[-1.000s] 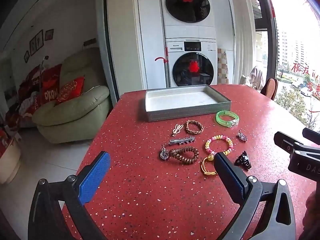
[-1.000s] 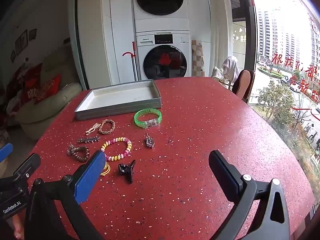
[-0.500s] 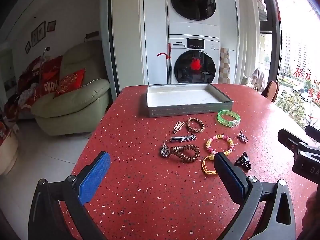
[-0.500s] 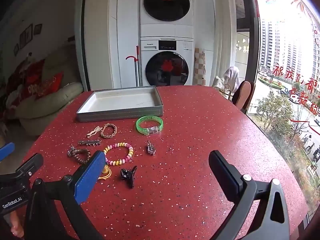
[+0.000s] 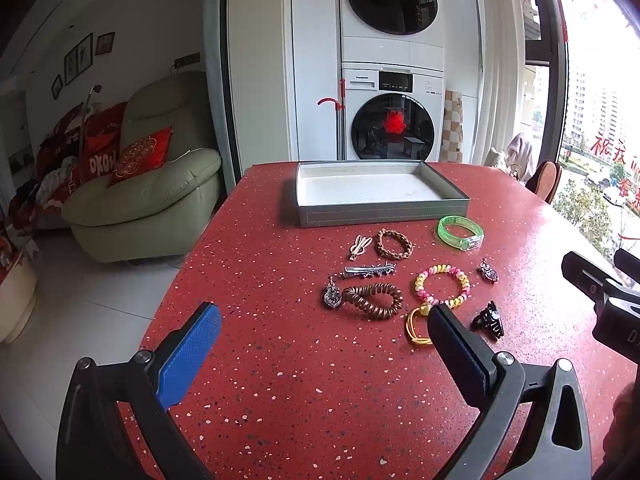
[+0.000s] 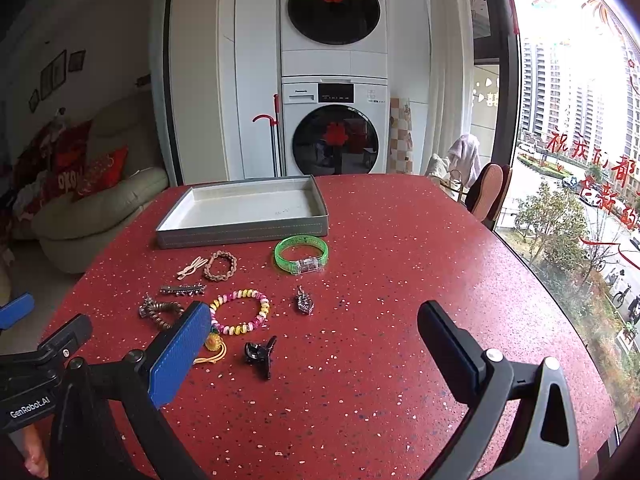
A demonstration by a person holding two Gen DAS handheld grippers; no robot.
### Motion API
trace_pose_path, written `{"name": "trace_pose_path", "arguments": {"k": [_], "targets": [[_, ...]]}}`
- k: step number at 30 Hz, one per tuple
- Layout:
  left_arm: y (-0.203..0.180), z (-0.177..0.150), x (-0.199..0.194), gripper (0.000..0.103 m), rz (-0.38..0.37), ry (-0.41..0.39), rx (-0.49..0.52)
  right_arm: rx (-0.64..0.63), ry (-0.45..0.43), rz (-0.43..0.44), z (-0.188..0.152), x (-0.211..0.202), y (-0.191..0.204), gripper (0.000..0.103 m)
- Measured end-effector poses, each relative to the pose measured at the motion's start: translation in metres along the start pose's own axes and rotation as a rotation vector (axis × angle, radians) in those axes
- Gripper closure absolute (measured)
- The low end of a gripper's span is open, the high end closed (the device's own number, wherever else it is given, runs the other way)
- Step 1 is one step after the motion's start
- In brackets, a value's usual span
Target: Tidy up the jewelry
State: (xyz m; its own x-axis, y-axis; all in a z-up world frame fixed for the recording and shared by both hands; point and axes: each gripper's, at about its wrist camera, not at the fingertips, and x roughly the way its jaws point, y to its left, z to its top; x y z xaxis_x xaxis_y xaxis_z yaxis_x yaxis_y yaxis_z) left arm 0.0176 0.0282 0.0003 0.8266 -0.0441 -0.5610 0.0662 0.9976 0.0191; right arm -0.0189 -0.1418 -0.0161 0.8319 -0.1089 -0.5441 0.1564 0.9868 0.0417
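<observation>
Both my left gripper and right gripper hang spread wide and empty above the red speckled table. The small black plastic claw clip lies nearest: light, rigid, probably slippery, so I'd pinch across its body, then the shallow grey tray

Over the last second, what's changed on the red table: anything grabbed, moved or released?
Nothing grabbed or released. Only the views shifted: both cameras tilted up slightly, so the room stands straighter. The left gripper and right gripper stay open and empty above the red speckled table. The grey shallow tray is still empty, and the green translucent bangle and black claw hair clip lie where they were.
</observation>
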Motion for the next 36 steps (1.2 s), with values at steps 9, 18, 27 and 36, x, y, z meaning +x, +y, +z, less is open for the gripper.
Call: {"name": "trace_pose_path", "arguments": {"k": [9, 18, 27, 36], "targets": [[-0.0003, 0.0013, -0.0028, 0.0, 0.001, 0.001, 0.008, 0.001, -0.005, 0.007, 0.0013, -0.0011, 0.0005, 0.0], [0.0002, 0.0002, -0.003, 0.0, 0.003, 0.013, 0.003, 0.01, -0.011, 0.008, -0.0008, -0.0027, 0.0001, 0.0], [0.0003, 0.0, -0.0038, 0.0, 0.003, 0.014, 0.002, 0.011, -0.011, 0.01, -0.0007, -0.003, 0.0002, 0.0], [0.002, 0.0003, -0.0023, 0.0, 0.007, 0.025, -0.002, 0.012, -0.01, 0.013, -0.0012, -0.0026, 0.0008, 0.0]]}}
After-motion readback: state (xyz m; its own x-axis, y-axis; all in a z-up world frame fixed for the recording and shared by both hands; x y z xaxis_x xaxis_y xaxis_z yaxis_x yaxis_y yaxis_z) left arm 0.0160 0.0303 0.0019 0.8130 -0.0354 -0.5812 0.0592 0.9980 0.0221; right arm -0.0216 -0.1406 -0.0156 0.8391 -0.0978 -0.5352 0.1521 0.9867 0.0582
